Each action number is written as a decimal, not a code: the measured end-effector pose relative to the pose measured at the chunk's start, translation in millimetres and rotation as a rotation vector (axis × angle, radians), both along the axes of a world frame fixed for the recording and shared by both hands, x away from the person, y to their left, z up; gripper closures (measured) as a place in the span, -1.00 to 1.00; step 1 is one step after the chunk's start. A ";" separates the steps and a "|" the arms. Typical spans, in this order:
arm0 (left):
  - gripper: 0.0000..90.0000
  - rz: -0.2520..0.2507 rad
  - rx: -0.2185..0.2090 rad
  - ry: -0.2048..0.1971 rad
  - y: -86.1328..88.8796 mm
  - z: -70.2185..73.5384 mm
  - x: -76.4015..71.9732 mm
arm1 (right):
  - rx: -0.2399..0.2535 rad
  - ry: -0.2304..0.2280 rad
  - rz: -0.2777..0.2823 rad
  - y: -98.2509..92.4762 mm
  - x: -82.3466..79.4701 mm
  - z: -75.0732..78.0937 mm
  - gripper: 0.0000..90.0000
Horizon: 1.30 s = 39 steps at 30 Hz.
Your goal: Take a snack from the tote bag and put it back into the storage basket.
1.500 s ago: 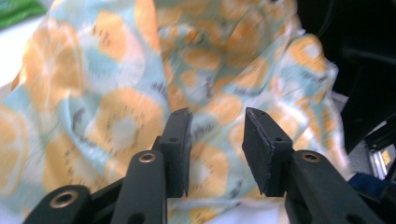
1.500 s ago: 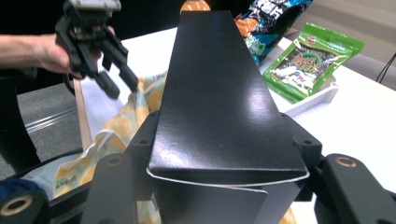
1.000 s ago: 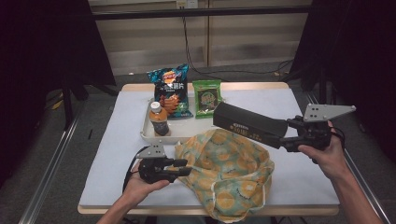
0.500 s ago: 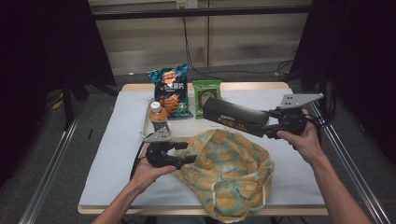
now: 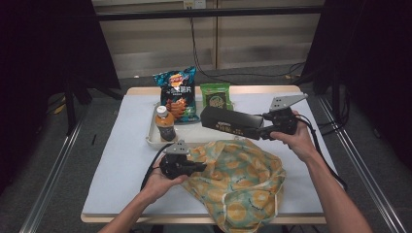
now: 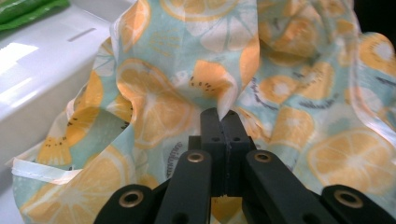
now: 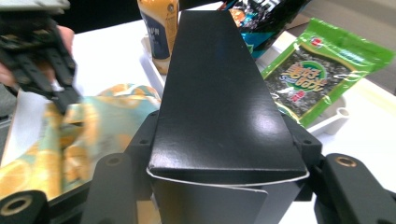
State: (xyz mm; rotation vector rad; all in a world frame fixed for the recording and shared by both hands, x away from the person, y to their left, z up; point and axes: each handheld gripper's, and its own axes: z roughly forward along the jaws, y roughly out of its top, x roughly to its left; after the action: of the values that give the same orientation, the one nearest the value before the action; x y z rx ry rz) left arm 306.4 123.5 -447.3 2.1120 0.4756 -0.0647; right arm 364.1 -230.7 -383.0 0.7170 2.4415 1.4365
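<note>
A fabric bag (image 5: 238, 184) printed with orange slices lies crumpled on the table's near half. My left gripper (image 5: 201, 167) is at its left edge. Its jaws have just closed and now pinch a fold of the cloth (image 6: 233, 100) between their tips (image 6: 219, 114). My right gripper (image 5: 260, 132) is shut on the end of a long black box (image 5: 231, 122). It holds the box level above the bag's far edge, pointing left. In the right gripper view the box (image 7: 215, 93) sits between the jaws, with the left gripper (image 7: 70, 102) on the bag beyond it.
A white tray (image 5: 153, 141) behind the bag holds a bottle of brown drink (image 5: 165, 124), a dark chips bag (image 5: 177, 92) and a green seaweed pack (image 5: 216, 95). The white table mat (image 5: 121, 165) has a bare stretch left of the bag. Dark curtains surround the table.
My right hand has carried the black box left and down, toward the bag. My left gripper has closed on the bag's edge and shifted slightly forward.
</note>
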 end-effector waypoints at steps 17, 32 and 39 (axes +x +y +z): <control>0.32 -0.009 -0.031 0.031 29.8 2.2 -20.2 | -0.067 0.040 0.053 34.2 40.8 -26.9 -0.03; 0.10 0.063 -0.089 0.017 45.4 6.3 -20.3 | -0.088 0.082 0.089 62.4 55.4 -47.9 -0.04; 0.13 0.088 -0.100 0.005 51.5 8.8 -18.8 | -0.090 0.097 0.092 70.7 63.0 -55.2 -0.04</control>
State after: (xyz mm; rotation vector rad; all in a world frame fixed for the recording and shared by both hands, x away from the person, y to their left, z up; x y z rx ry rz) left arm 287.6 175.0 -438.5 1.9914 0.5569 -0.0424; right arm 427.2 -160.0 -438.2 0.6784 2.6262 1.3430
